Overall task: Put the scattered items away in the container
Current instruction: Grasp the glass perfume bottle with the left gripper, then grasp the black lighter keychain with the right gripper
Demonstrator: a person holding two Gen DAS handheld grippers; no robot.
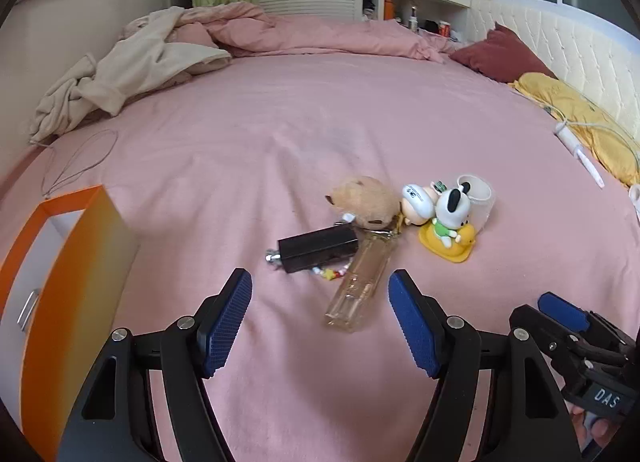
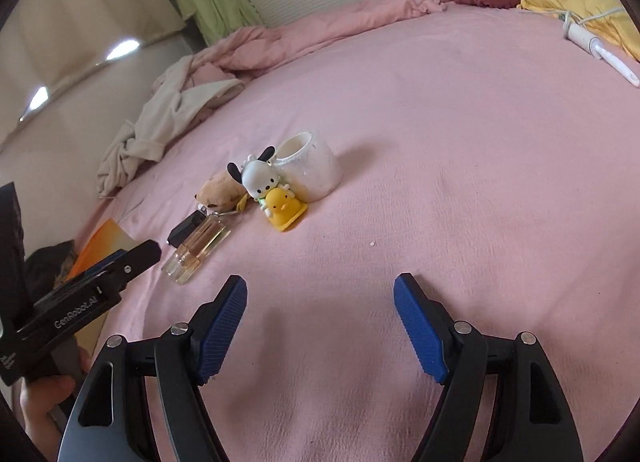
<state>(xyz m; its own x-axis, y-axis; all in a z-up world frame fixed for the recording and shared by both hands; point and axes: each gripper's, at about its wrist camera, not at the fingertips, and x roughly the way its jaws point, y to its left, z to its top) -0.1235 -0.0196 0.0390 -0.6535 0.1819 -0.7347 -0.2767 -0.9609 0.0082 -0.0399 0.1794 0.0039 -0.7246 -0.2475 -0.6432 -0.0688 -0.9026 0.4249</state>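
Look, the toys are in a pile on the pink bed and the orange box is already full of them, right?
Not quite. The toys are piled on the pink bed, but the orange box has none in it; the left wrist view shows only its white inside, as far as can be seen.

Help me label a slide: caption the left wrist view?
Open left gripper approaches clear bottle among toys on pink bed; orange box alongside.

Clear glass bottle (image 1: 360, 282), matt black case (image 1: 318, 248), soft pink sheet (image 1: 280, 134).
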